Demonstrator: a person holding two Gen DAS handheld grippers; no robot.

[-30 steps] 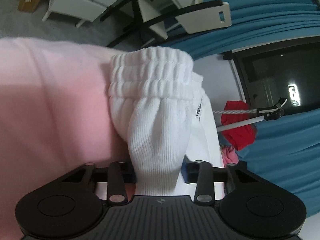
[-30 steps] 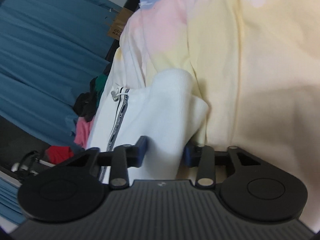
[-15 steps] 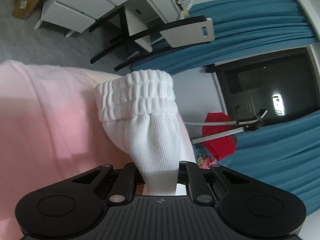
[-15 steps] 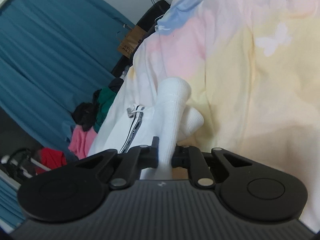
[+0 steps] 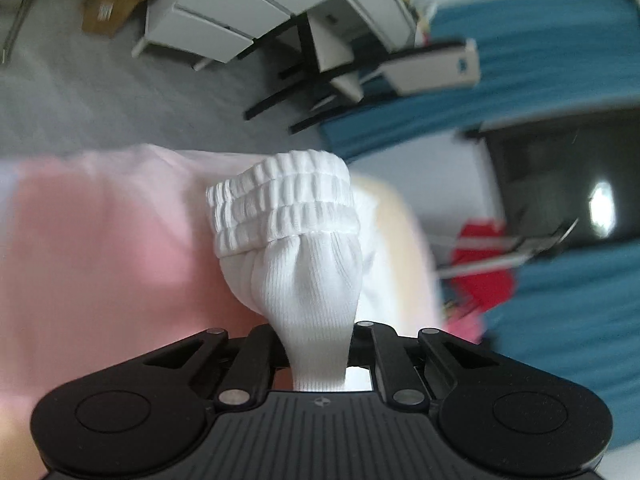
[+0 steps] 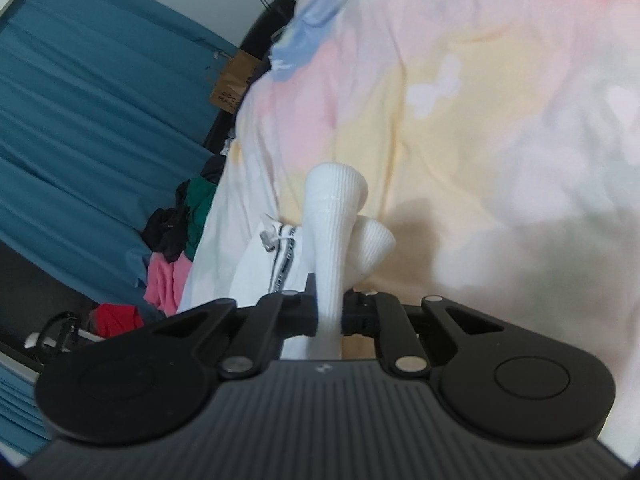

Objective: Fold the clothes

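Observation:
A white ribbed garment (image 5: 298, 248) with a gathered elastic waistband rises bunched out of my left gripper (image 5: 318, 354), whose jaws are shut on it. In the right wrist view another white ribbed part of the garment (image 6: 332, 236) stands pinched in my right gripper (image 6: 329, 314), also shut on it. More of its white cloth, with a black side stripe (image 6: 282, 264) and a drawstring tip, hangs below. Both ends are lifted above a pastel pink and yellow bedspread (image 6: 480, 140).
The pink bedspread (image 5: 100, 272) fills the left of the left wrist view. Beyond lie grey floor, white drawers (image 5: 224, 20), a chair (image 5: 400, 68), blue curtains (image 5: 560, 60) and a dark window. Loose clothes (image 6: 176, 240) are piled by the bed edge near blue curtains (image 6: 80, 128).
Both grippers closed onto the white garment and lifted it off the bedspread. More floor and furniture show in the left wrist view, and the cloth now stands narrow between the right fingers.

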